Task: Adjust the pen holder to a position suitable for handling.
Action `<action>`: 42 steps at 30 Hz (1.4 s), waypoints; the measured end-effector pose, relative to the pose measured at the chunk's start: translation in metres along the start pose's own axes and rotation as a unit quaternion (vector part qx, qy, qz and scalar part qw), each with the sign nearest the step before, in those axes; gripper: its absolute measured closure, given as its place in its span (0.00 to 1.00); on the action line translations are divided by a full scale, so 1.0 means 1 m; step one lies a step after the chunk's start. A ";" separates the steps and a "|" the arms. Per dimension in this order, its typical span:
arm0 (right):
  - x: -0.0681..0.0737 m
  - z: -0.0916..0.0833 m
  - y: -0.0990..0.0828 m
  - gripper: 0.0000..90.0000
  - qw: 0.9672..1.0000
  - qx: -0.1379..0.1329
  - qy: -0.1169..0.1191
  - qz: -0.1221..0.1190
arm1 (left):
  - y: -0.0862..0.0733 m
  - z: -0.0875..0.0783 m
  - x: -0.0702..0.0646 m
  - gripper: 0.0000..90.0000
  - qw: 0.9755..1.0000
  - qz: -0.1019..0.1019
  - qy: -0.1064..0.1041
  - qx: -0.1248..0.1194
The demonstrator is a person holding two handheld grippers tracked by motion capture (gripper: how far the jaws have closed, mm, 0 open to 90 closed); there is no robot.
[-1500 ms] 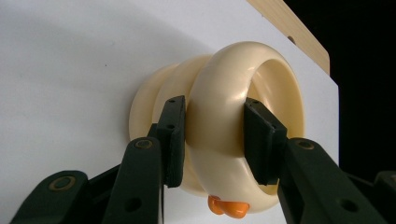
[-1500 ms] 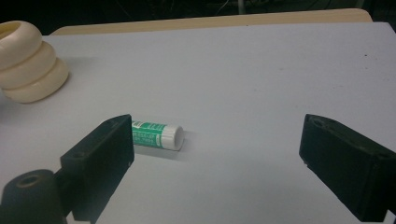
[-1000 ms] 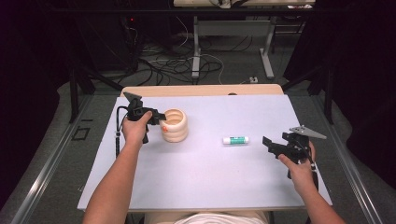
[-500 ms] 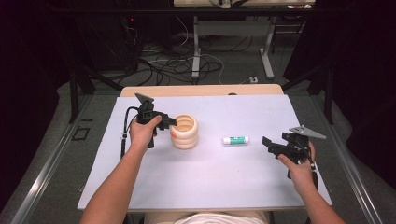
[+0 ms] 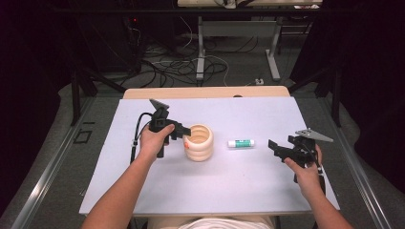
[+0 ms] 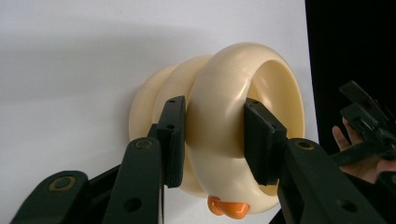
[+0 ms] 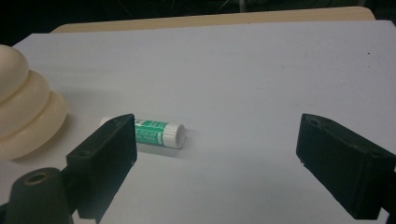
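Note:
A cream cup made of stacked rings (image 5: pixel 198 141) stands on the white table top (image 5: pixel 239 191), left of centre. My left gripper (image 5: pixel 184 134) is shut on its top ring from the left; in the left gripper view the two pads (image 6: pixel 173 135) press on either side of the rim of the cup (image 6: pixel 219 93), and a small orange piece (image 6: pixel 227 207) shows at its lower edge. A white and green glue stick (image 5: pixel 241 143) lies to the right of the cup. My right gripper (image 5: pixel 273 148) stands open near the right edge, jaws wide and pointing at the glue stick (image 7: pixel 156 132), apart from it.
A strip of wooden table edge (image 5: pixel 205 92) runs behind the white top. Beyond it, the floor holds cables (image 5: pixel 191 64) and metal table legs. The right hand with its gripper (image 6: pixel 369 130) shows far off in the left gripper view.
The left hand has carried the cream cup to the right and a little nearer to the person, still gripped. The right hand and the glue stick have stayed put.

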State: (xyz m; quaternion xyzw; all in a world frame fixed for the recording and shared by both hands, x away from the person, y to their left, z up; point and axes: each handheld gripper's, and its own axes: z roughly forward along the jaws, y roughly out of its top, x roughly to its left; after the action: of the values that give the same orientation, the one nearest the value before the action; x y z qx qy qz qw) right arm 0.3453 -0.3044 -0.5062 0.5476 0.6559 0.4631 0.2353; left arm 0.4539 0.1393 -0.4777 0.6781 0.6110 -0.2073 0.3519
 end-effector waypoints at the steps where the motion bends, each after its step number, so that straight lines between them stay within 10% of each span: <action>1: 0.000 0.000 0.000 0.13 1.000 0.000 0.000 0.000 | -0.002 0.002 -0.002 0.70 1.000 0.001 -0.001 0.001; 17: -0.001 0.000 0.000 0.13 1.000 0.005 0.000 0.000 | -0.015 0.020 -0.006 0.70 0.999 0.021 -0.007 0.023; 42: 0.001 0.002 -0.001 0.16 1.000 0.005 -0.001 -0.003 | -0.019 0.015 -0.007 0.59 0.999 0.043 -0.017 -0.008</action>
State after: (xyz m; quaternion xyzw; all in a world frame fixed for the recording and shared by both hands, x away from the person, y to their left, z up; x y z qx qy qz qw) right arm 0.3458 -0.3031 -0.5081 0.5469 0.6601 0.4584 0.2345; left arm 0.4366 0.1239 -0.4870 0.6969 0.5770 -0.1988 0.3767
